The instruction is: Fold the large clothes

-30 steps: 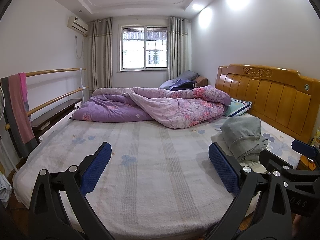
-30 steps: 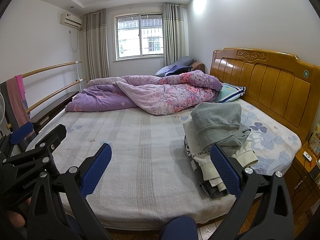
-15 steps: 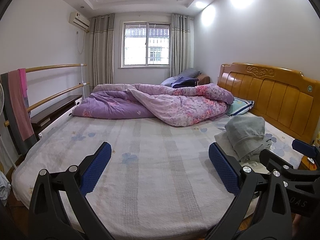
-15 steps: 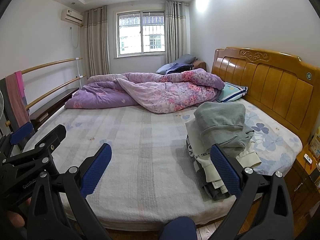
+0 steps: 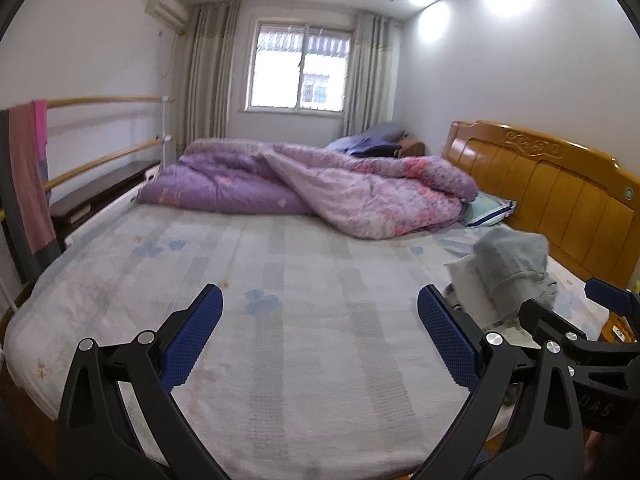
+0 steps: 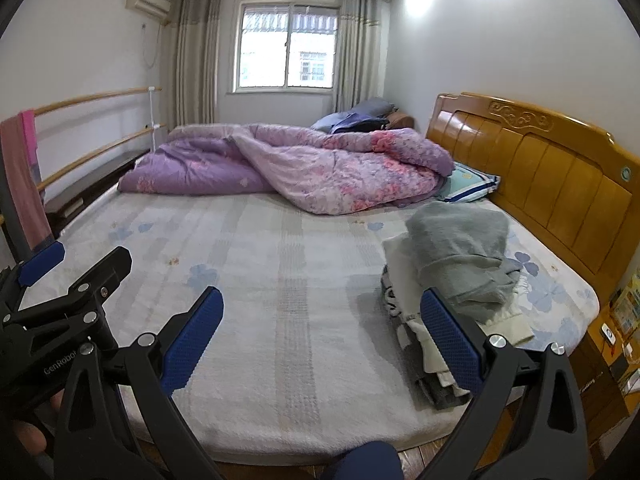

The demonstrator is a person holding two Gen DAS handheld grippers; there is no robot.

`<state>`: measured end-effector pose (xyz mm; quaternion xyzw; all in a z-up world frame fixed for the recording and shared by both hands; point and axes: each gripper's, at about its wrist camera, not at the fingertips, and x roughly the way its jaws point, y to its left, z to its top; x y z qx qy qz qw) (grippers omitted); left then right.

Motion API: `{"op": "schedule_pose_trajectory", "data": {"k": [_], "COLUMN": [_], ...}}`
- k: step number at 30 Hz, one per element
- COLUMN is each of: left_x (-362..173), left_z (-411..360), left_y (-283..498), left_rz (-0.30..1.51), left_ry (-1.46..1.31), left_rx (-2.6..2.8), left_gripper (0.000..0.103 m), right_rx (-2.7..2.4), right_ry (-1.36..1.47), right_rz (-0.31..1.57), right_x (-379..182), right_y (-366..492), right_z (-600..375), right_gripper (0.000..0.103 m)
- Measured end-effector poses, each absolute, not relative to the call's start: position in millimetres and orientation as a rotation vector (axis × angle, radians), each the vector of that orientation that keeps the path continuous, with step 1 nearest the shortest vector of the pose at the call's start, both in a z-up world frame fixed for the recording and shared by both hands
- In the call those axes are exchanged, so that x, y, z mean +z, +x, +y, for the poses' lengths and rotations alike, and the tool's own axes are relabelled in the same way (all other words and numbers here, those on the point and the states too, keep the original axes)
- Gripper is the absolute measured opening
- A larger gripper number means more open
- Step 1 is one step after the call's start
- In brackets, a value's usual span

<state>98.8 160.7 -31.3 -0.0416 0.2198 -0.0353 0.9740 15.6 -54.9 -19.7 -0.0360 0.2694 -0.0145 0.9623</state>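
Observation:
A stack of folded clothes [image 6: 452, 280] lies on the right side of the bed, a grey garment [image 6: 460, 248] on top, cream and dark pieces under it. It also shows in the left wrist view [image 5: 508, 272]. My left gripper [image 5: 320, 336] is open and empty above the bed's near edge. My right gripper [image 6: 320, 340] is open and empty, its right finger [image 6: 448, 340] in front of the stack. The left gripper shows at the left of the right wrist view [image 6: 60, 304].
The bed [image 6: 280, 264] has a pale flowered sheet. A crumpled purple quilt [image 6: 288, 164] and a pillow [image 6: 468, 184] lie at its far end. A wooden headboard [image 6: 540, 172] runs along the right. A rail with a pink towel [image 5: 32, 172] stands left. A nightstand [image 6: 612, 344] is at right.
Both grippers have drifted slightly nearer the bed and tilted down a little. Both stay open and empty. The clothes stack has not moved.

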Motion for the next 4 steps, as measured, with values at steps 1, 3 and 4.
{"op": "schedule_pose_trajectory", "data": {"k": [1, 3, 4], "left_x": [-37.5, -52.7, -60.6], "left_z": [172.6, 203.6, 221.2], "left_y": [105.8, 120.4, 127.3], "left_rz": [0.461, 0.502, 0.518], "left_ry": [-0.098, -0.129, -0.146], "left_rx": [-0.049, 0.025, 0.062], "left_gripper": [0.098, 0.098, 0.098], "right_rx": [-0.019, 0.017, 0.033], "right_ry": [-0.084, -0.122, -0.142], "right_rz": [0.557, 0.574, 0.579], "right_x": [-23.1, -34.0, -40.6], "right_y": [22.7, 40.2, 49.0], "right_z": [-46.4, -20.3, -7.0], "right_gripper": [0.095, 0.095, 0.095]}}
